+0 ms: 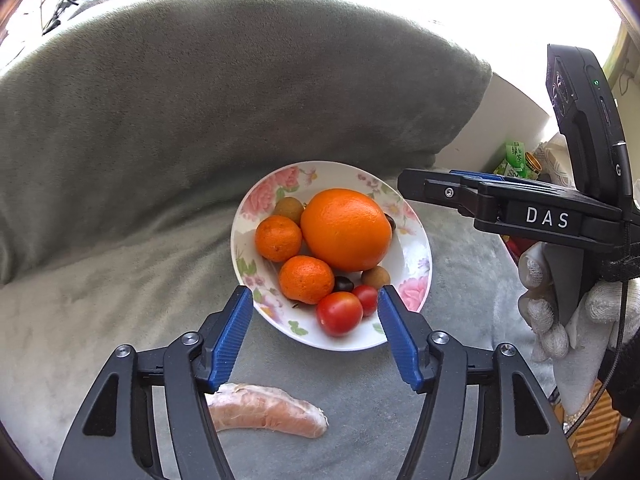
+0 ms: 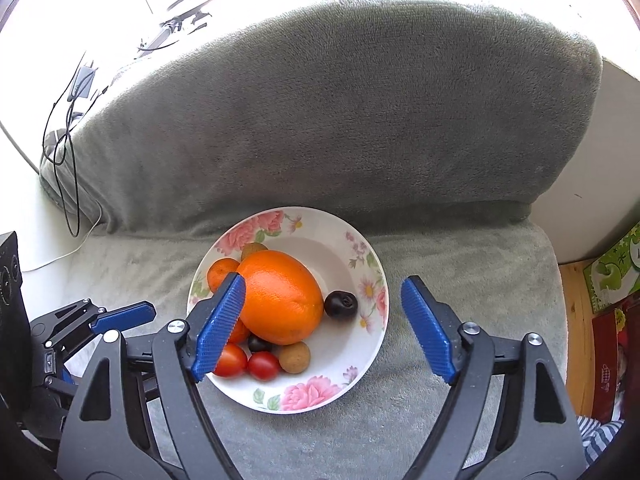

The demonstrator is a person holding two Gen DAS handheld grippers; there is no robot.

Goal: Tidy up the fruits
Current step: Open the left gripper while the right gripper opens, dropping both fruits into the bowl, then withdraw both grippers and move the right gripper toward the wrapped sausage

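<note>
A floral white bowl [image 1: 416, 264] [image 2: 328, 392] sits on a grey blanket. It holds a large orange [image 1: 346, 230] [image 2: 280, 298], two small mandarins [image 1: 278, 238], two cherry tomatoes [image 1: 339, 313] [image 2: 264, 365], brown longans [image 1: 376, 276] [image 2: 295, 357] and dark round fruits [image 2: 341, 305]. My left gripper [image 1: 316, 312] is open and empty, just over the bowl's near rim. My right gripper [image 2: 322, 320] is open and empty above the bowl; it also shows in the left wrist view [image 1: 424, 186], beside the bowl's right.
A pink sausage-shaped item [image 1: 268, 410] lies on the blanket near the left gripper. A grey covered backrest [image 2: 320, 120] rises behind the bowl. Cables [image 2: 68, 152] hang at the left. Drink cartons [image 1: 516, 160] and a wooden floor [image 2: 576, 320] are at the right.
</note>
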